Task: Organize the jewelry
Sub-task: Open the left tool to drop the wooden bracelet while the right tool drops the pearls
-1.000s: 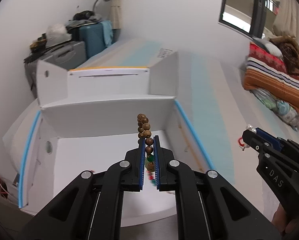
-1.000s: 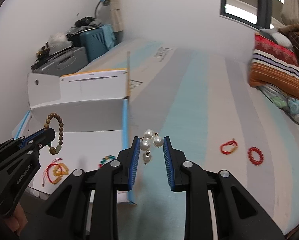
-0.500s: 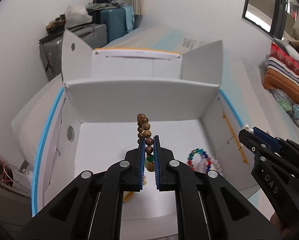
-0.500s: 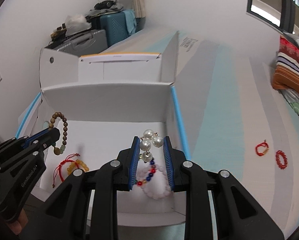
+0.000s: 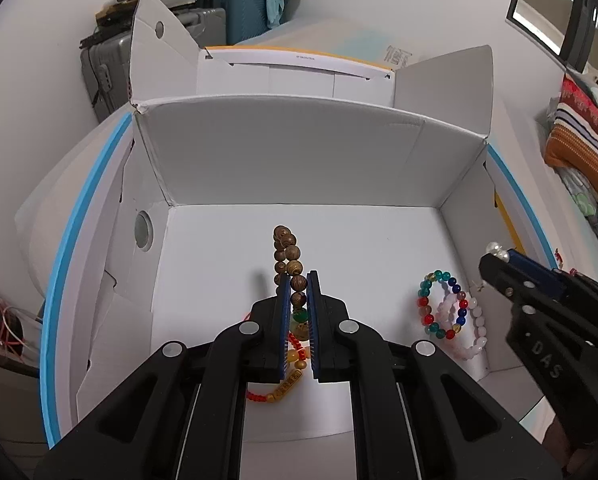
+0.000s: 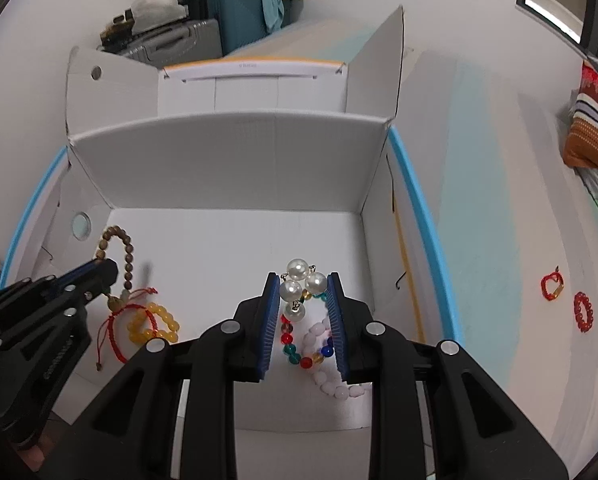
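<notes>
White cardboard walls frame both views: your tongs hang over the open box [image 5: 283,168] on the striped bedspread [image 6: 479,200]. Your left gripper [image 5: 298,300] is clamped nearly shut on the wooden bead bracelet [image 5: 287,256], whose matte brown loop stands above the pads. Your right gripper [image 6: 304,300] is part closed, pinching the pearl cluster [image 6: 301,280], glossy and round. You look to be at the drop-off step; next, open each jaw low over bare floor. Below lie a red cord bracelet with amber beads [image 6: 151,324] toward the left wall and glassy multicoloured beads [image 5: 443,306] with a pale pink strand [image 5: 477,332] near the right wall. Two red pieces [image 6: 567,300] remain on the bedspread.
</notes>
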Tool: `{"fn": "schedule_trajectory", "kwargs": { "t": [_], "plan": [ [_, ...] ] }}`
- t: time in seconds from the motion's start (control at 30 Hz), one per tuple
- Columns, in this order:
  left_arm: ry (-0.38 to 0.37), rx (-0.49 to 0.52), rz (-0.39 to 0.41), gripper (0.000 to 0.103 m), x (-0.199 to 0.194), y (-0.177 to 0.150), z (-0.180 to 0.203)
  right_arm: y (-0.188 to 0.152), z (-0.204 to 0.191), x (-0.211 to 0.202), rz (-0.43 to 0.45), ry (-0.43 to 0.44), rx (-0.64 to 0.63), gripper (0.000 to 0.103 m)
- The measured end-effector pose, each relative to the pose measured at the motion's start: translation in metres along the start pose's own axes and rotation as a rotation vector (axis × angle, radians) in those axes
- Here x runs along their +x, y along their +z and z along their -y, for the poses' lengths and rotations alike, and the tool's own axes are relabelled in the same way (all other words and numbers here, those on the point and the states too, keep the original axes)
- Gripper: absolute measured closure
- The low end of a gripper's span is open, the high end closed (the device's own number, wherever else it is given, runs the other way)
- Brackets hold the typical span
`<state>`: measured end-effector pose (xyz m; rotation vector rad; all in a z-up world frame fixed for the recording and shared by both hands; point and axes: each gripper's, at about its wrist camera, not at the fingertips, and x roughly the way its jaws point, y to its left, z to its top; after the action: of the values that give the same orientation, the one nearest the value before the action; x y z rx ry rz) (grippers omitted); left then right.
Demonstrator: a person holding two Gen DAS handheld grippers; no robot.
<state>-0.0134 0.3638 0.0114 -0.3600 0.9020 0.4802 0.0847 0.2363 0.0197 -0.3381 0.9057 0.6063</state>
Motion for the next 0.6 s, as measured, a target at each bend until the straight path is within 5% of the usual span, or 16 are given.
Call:
{"fn": "schedule_trajectory", "kwargs": {
  "t": [0.33,0.47,0.6],
  "plan": [
    [0.026,0.011,-0.009,0.095,0.000,-0.001,0.004,-0.004,0.001,0.006,-0.020,0.003,0.006,0.079],
    [0.053,0.023,0.007,0.071,-0.004,-0.002,0.008,-0.003,0.002,0.003,-0.012,0.018,0.009,0.073],
    [0.055,0.007,0.037,0.049,-0.011,0.000,0.008,-0.003,0.007,-0.010,0.020,0.023,0.022,0.056]
  ]
}}
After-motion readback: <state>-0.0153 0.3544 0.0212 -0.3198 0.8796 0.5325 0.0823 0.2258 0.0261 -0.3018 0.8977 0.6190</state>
